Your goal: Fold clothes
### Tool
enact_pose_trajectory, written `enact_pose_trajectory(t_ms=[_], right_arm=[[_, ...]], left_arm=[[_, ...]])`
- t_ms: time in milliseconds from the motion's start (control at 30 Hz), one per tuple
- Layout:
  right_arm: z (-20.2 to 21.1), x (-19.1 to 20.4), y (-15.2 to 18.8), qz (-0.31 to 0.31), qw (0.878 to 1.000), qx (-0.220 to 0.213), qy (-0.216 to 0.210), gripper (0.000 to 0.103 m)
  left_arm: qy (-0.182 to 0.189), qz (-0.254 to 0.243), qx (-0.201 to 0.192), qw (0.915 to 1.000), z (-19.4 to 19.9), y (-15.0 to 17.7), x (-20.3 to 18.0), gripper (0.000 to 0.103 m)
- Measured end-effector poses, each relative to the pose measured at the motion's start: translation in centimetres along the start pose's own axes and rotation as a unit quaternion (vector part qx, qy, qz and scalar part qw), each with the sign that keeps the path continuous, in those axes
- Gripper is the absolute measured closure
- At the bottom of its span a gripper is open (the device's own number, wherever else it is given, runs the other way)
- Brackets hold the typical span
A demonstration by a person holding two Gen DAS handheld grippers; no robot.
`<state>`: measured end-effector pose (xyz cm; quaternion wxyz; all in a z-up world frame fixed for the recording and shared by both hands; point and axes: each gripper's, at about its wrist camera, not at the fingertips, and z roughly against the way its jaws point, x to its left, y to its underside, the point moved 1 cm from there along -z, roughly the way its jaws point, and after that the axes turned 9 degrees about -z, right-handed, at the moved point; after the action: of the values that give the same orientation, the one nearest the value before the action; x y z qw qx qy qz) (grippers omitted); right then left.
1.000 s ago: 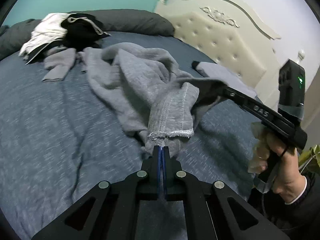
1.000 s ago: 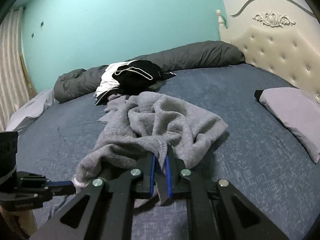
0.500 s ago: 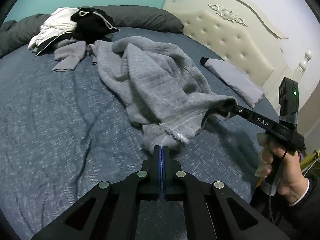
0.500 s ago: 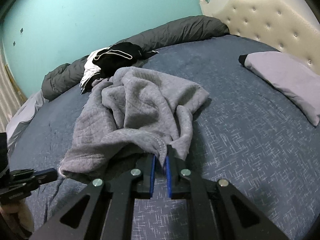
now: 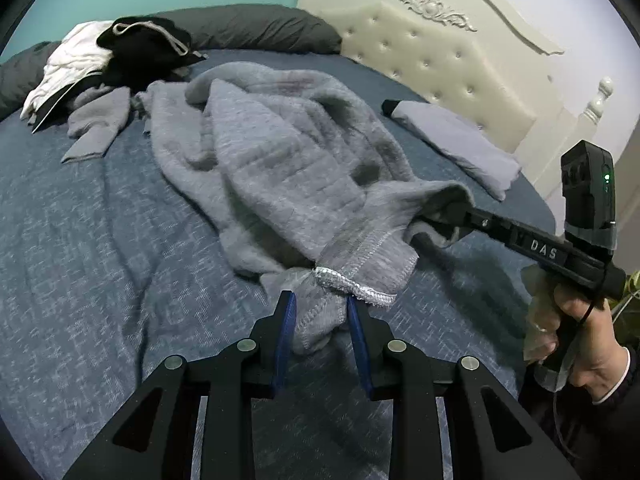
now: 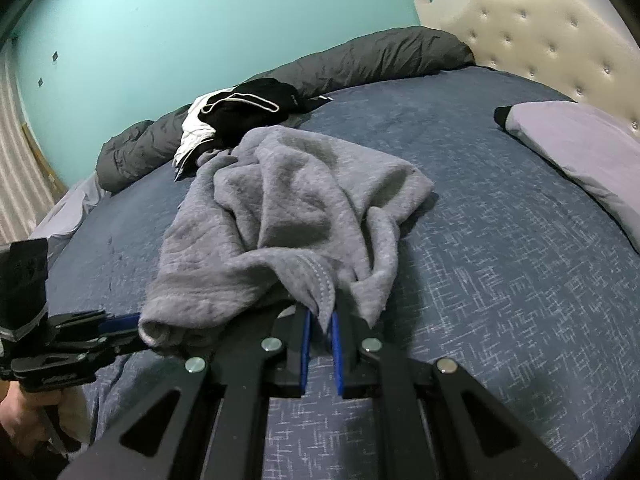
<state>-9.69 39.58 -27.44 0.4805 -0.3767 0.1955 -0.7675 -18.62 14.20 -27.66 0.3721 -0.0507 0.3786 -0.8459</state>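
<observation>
**Ana:** Blue bedspread (image 5: 80, 240) under everything, so the bed is the folding surface. Nearest us, the left tongs (image 5: 320, 312) stand spread wide, with the stitched hem of the grey sweatshirt (image 5: 280, 176) lying loose between the blue pads, not pinched.

**Ben:** And the right tongs (image 6: 320, 322)?

**Ana:** Nearly closed on a seamed edge of the same sweatshirt, lifting it slightly. The rest trails away crumpled across the middle of the bed.

**Ben:** So how should the step go?

**Ana:** I'd say take a fresh, clean hold on the hem with the left, only one layer, level with the right's hold. Then draw both apart and towards the near edge so the body spreads flat before any fold.

**Ben:** Risks?

**Ana:** Catching two layers, or dragging it into the black and white pile (image 5: 116, 52) further back. The folded lilac garment (image 6: 580, 148) by the headboard (image 6: 560, 40) is well apart.
</observation>
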Motion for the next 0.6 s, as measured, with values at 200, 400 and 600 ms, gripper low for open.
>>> enact_pose_trajectory(t_ms=[200,400,600], right_arm=[[0.6,1.1,0.2,0.018,1.0,-0.01,-0.011,0.095],[2.1,3.5,0.2,0.042,0.997,-0.028,-0.056,0.095],[3.3,7.8,1.6,0.089,0.992,-0.014,-0.092,0.094]], left_arm=[[-0.023,-0.009,-0.015,0.9996,1.5,0.1,-0.7,0.095],[-0.103,0.016,-0.032,0.9941,6.2,1.8,1.0,0.097],[-0.15,0.07,-0.049,0.985,11.2,5.2,4.0,0.097]])
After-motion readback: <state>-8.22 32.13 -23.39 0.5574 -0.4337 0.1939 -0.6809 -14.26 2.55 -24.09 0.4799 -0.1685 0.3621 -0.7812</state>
